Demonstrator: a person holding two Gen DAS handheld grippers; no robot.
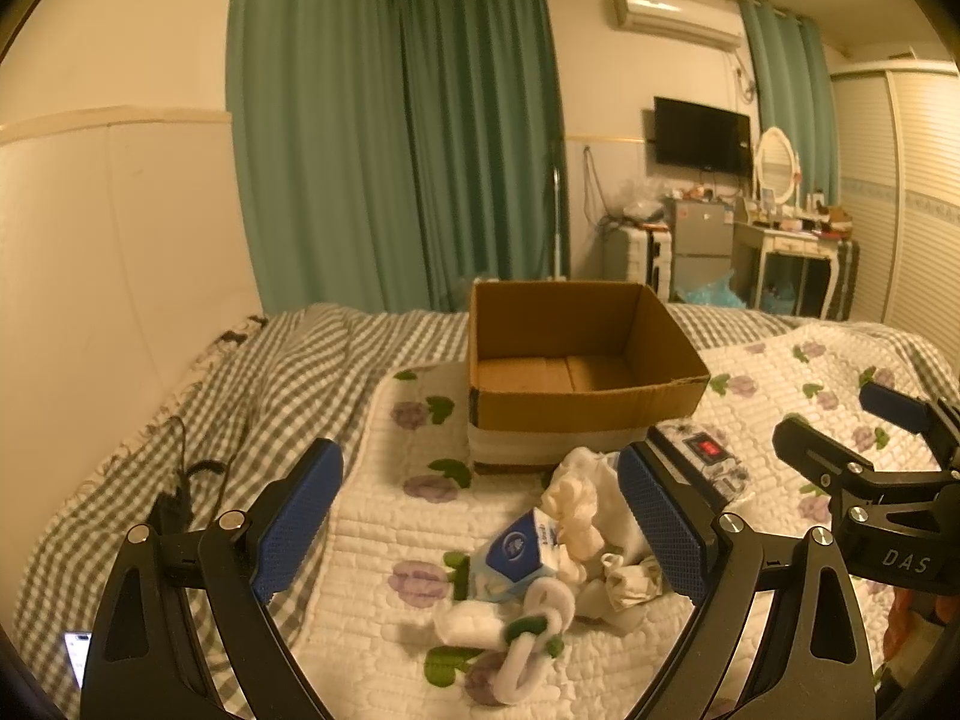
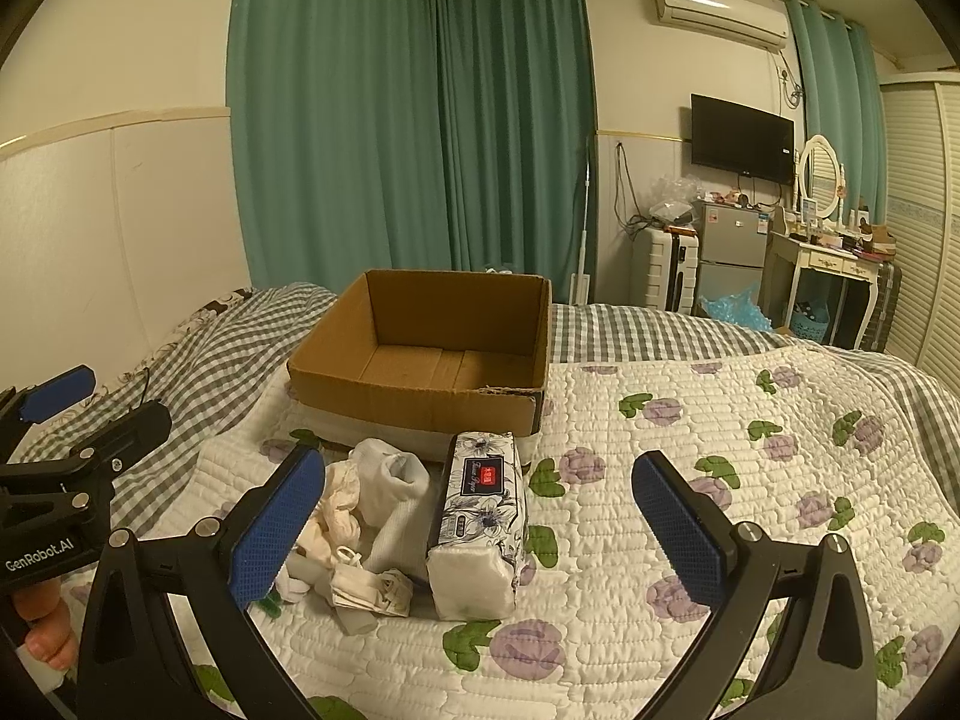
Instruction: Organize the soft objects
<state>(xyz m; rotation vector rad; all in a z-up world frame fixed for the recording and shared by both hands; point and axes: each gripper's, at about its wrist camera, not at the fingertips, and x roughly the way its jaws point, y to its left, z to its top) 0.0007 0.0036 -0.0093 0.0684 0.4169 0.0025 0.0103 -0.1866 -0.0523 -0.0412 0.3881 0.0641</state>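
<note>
An open, empty cardboard box [image 1: 585, 354] stands on the bed; it also shows in the right wrist view [image 2: 420, 360]. In front of it lies a heap of soft things: white socks and cloths [image 1: 585, 510], a blue and white packet [image 1: 516, 552], a white and green fabric chain [image 1: 534, 630], and a wrapped tissue pack [image 2: 480, 510]. My left gripper [image 1: 480, 516] is open above the heap. My right gripper [image 2: 480, 522] is open around the tissue pack without touching it, and it also shows in the left wrist view [image 1: 840, 420].
A white quilt with purple flowers [image 2: 720, 480] covers a grey checked sheet [image 1: 240, 396]. A black cable and charger [image 1: 180, 480] lie at the left. A dresser, fridge and suitcase [image 2: 720, 252] stand beyond the bed.
</note>
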